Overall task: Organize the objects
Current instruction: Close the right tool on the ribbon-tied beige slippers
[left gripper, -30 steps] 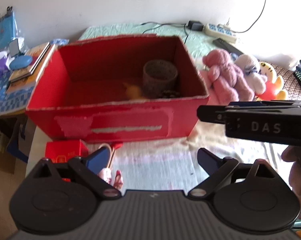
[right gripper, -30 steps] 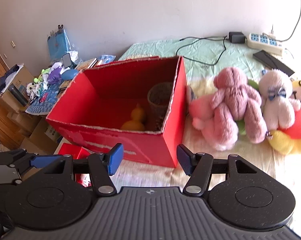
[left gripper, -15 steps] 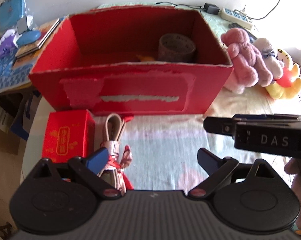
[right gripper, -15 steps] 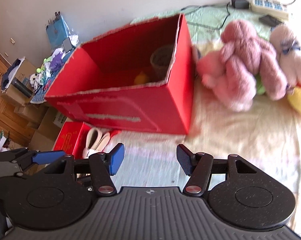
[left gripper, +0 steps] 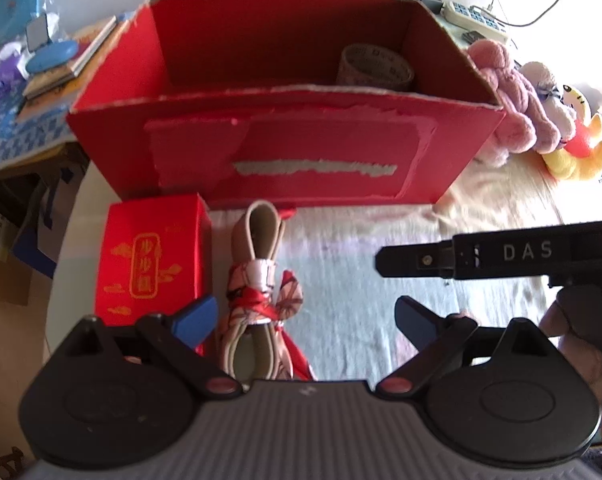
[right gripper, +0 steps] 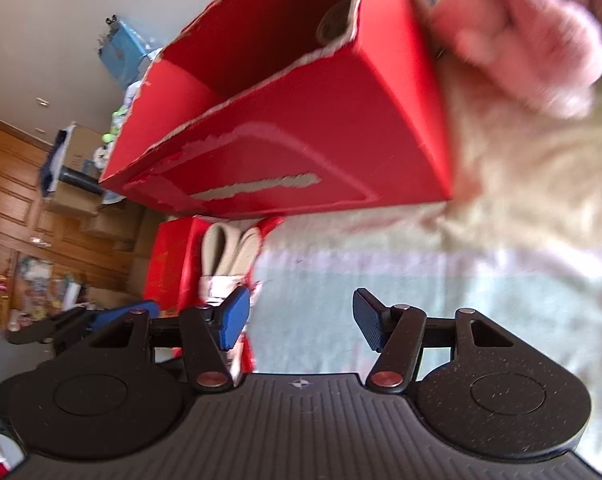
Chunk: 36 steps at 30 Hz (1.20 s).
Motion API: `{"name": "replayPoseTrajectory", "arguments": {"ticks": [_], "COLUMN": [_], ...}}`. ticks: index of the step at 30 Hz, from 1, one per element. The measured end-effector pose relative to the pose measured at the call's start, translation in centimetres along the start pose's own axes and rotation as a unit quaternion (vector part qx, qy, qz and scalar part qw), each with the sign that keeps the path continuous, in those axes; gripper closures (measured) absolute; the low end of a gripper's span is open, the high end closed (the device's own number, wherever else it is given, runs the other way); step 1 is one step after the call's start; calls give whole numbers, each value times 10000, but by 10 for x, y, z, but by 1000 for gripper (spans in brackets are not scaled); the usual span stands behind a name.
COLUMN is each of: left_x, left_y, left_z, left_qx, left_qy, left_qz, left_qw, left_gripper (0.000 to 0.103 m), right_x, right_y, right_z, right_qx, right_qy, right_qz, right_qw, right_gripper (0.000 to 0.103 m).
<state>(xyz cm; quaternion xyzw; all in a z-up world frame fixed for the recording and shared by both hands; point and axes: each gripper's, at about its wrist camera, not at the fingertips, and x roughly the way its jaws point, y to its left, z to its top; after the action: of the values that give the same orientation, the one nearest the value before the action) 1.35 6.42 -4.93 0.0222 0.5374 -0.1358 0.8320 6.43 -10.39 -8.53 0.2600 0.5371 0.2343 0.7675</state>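
A big red cardboard box [left gripper: 285, 148] stands open on the cloth-covered table, with a brown tape roll [left gripper: 375, 66] inside at the right. In front of it lie a small red carton [left gripper: 149, 260] and a beige strap bundle tied with a patterned ribbon [left gripper: 261, 280]. My left gripper [left gripper: 305, 316] hovers open just before the bundle, its left finger beside the ribbon. My right gripper [right gripper: 297, 320] is open too, low over the cloth, right of the bundle [right gripper: 229, 252] and the carton [right gripper: 169, 260]. The big box [right gripper: 301, 136] rises ahead of it.
Pink, white and yellow plush toys [left gripper: 533, 108] lie right of the box, and the pink toy [right gripper: 541, 32] shows blurred in the right wrist view. A power strip [left gripper: 473, 14] sits at the back. Books and clutter [left gripper: 49, 64] fill a side surface at left.
Both grippers have pulled back and tipped down from the box opening toward the table in front. The small carton and the strap bundle have come into full view. Both stayed open.
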Motion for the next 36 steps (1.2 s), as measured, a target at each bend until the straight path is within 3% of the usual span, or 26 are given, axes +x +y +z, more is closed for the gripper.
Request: {"name": "replayPoseTrajectory", "arguments": {"ticks": [9, 14, 26, 33, 36], "left_x": [15, 17, 34, 29, 31], "left_y": [5, 2, 10, 7, 11], "left_z": [-8, -9, -9, -9, -11], "left_qx": [47, 193, 57, -122, -84], "left_qy": [205, 128, 90, -39, -8], "left_qz": [-320, -270, -300, -606, -556], "left_qw": [9993, 9994, 9995, 9981, 9984], "left_gripper": [9, 11, 7, 6, 6], "right_x": [15, 22, 44, 43, 44], "right_y": [-7, 3, 8, 4, 1], "right_z": [-1, 7, 9, 8, 8], "right_qx": [152, 179, 167, 201, 272], "right_qy": [333, 430, 728, 856, 910], "right_qz": [633, 1008, 995, 1028, 1101], "right_qw": [9973, 9938, 9922, 9908, 9894], "right_gripper": [48, 48, 48, 48, 49]}}
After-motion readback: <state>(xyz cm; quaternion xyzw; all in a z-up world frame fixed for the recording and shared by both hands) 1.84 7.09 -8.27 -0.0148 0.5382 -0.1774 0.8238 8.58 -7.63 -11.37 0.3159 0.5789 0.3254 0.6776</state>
